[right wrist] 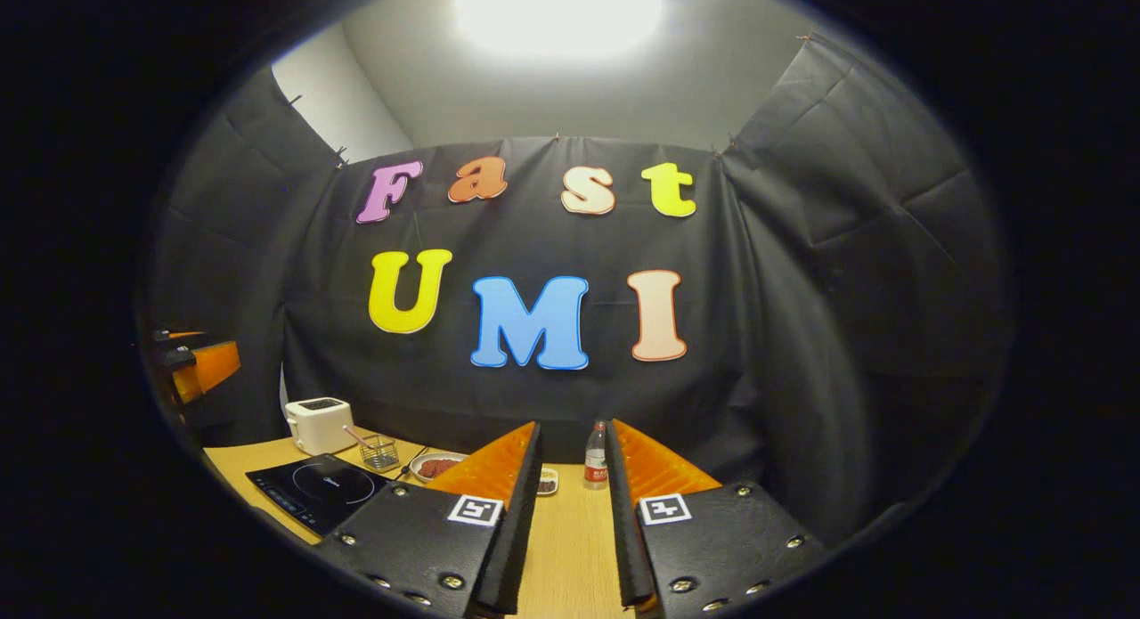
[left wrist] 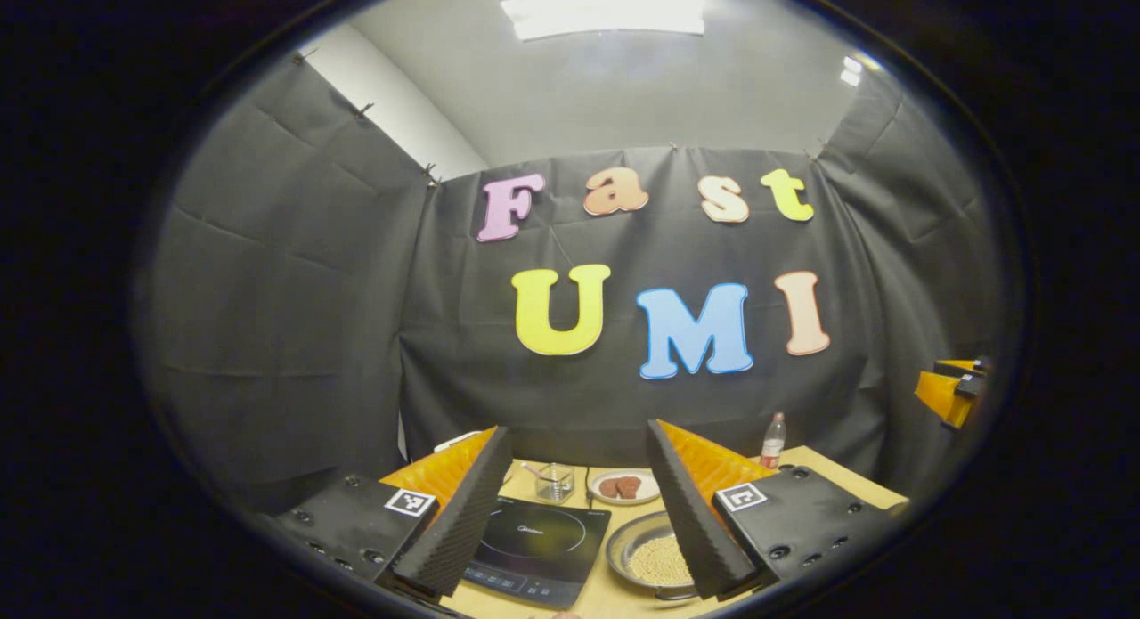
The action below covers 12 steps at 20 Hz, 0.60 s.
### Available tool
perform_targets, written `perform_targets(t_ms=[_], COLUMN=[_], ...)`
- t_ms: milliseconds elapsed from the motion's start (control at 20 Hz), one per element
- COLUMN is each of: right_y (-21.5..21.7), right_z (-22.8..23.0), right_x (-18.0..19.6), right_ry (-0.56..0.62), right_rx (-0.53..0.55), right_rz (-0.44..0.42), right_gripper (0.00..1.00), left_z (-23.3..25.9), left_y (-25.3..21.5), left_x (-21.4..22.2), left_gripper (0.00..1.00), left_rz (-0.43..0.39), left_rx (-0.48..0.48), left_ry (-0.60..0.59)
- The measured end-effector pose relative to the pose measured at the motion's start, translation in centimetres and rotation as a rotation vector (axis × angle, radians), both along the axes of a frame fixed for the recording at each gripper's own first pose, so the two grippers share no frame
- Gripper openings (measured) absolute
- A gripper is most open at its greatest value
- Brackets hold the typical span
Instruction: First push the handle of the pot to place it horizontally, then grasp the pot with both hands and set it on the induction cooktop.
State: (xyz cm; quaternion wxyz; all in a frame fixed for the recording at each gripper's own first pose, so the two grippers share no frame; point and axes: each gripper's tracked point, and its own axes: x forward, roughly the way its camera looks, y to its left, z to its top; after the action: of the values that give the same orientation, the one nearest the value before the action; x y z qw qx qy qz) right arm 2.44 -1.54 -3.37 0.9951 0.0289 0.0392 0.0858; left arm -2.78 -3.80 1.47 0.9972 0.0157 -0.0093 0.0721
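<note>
We see the pot (left wrist: 657, 558) in the left gripper view, low on the wooden table (left wrist: 855, 478). It is a shallow metal pan with pale small grains inside. It stands just to the right of the induction cooktop (left wrist: 534, 548), near it but not on it; whether the two touch we cannot tell. The right side of the pot is hidden behind one finger of the gripper, and its handle we cannot make out clearly.

The left gripper (left wrist: 579, 499) hangs above the table with its fingers spread wide and nothing between them. Through the gap we see the cooktop and the pot.

Behind the cooktop stands a small clear glass (left wrist: 554, 482), and beside it a plate (left wrist: 624, 486) with brown pieces on it. More to the right, near the back edge of the table, is a plastic bottle (left wrist: 773, 440) with a red cap.

In the right gripper view, the right gripper (right wrist: 573, 512) has its fingers parted to a medium gap, also holding nothing. Between its fingers the bottle (right wrist: 595, 456) shows, far off. To the left lie the cooktop (right wrist: 316, 492), a white toaster (right wrist: 319, 424), a small wire basket (right wrist: 380, 452) and the plate (right wrist: 436, 467).

At the edge of each view the other gripper appears (left wrist: 951, 391) (right wrist: 191, 362), well apart and raised above the table.
</note>
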Motion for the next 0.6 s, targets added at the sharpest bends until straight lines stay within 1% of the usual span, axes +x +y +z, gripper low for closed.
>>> perform_targets(t_ms=[100, 150, 200, 250, 300, 350, 400, 600], right_y=[0.8, 0.1, 0.7, 1.3, 1.9, 2.4, 3.7, 7.4], right_z=[-1.4, -1.6, -1.7, -2.0, -2.1, -2.6, -3.2, -5.2], right_x=[0.2, 0.5, 0.9, 0.7, 0.8, 1.1, 1.0, 1.0], right_ry=[0.042, 0.048, 0.052, 0.057, 0.070, 0.075, 0.090, 0.146], right_rx=[0.012, 0.011, 0.026, 0.036, 0.034, 0.035, 0.036, 0.029], right_rz=[0.047, 0.030, 0.052, 0.081, 0.091, 0.105, 0.151, 0.242], right_gripper=[0.42, 0.41, 0.10, 0.06, 0.07, 0.03, 0.01, 0.01], left_z=[0.1, 0.2, 0.3, 0.4, 0.4, 0.4, 0.2, -0.3], left_y=[-0.6, -0.6, -0.6, -0.4, -0.1, 0.2, 0.4, 2.7], left_x=[-0.7, -0.9, -1.0, -1.1, -1.1, -1.0, -0.9, -0.4], left_gripper=[0.99, 0.99, 0.99, 0.99, 0.99, 1.00, 1.00, 1.00], left_rz=[0.009, 0.014, 0.020, 0.030, 0.040, 0.046, 0.053, 0.089], left_rx=[0.011, 0.018, 0.025, 0.031, 0.032, 0.029, 0.026, 0.013], left_ry=[0.001, 0.004, 0.004, 0.002, 0.003, 0.006, 0.007, 0.006])
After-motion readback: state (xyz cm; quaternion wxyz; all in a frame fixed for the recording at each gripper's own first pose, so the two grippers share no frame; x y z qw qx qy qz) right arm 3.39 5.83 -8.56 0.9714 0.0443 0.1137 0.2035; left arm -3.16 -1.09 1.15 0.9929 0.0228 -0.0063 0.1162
